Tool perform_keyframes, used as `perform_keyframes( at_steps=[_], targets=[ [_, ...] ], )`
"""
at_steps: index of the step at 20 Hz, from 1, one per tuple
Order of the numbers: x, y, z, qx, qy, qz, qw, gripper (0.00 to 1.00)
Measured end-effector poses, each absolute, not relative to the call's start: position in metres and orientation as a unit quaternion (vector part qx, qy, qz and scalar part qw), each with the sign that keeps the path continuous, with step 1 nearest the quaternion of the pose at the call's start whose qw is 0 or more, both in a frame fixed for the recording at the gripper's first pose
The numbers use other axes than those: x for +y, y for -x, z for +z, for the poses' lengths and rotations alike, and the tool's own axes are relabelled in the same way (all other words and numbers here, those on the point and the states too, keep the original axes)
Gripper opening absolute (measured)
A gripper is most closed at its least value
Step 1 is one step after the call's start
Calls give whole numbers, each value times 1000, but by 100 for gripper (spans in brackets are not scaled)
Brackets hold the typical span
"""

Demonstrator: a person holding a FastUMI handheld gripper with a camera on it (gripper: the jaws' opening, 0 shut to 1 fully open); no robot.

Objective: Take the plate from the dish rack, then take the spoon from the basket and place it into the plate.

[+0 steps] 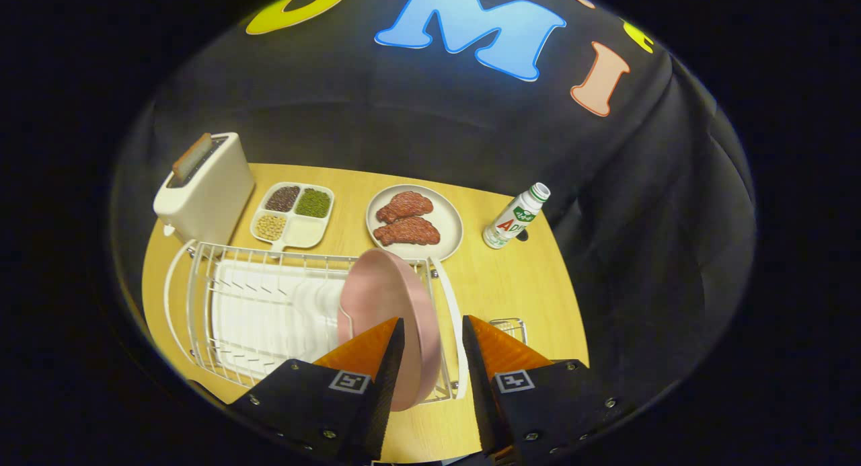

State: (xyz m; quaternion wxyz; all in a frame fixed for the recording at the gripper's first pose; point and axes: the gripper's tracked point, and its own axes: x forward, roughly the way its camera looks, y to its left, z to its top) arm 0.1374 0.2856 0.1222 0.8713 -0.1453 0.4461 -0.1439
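Gripper view shows the gripper (432, 331) open around the pink plate (390, 318), standing at the dish rack's (269, 311) right end. Squeeze its rim, then lift straight up.

A wooden table (518, 284) carries a toaster (205, 190), a divided tray (293, 214), a plate of meat (414, 221), a bottle (514, 217), a dish rack (269, 311) and a basket (511, 329).
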Motion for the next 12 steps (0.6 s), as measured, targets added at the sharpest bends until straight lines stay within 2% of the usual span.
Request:
perform_keyframes(
  at_steps=[2, 3, 4, 5, 6, 7, 8, 12],
  targets=[
    [281, -133, 110, 456, 159, -160, 861, 53],
    [283, -134, 113, 454, 154, -164, 862, 11],
    [284, -135, 104, 460, 146, -161, 861, 17],
    [283, -135, 104, 454, 134, -165, 865, 17],
    [283, -135, 101, 451, 131, -164, 867, 9],
    [282, -135, 101, 450, 133, -164, 868, 8],
    [284, -134, 102, 447, 135, -164, 869, 3],
    [287, -133, 118, 439, 166, -183, 864, 3]
  ],
)
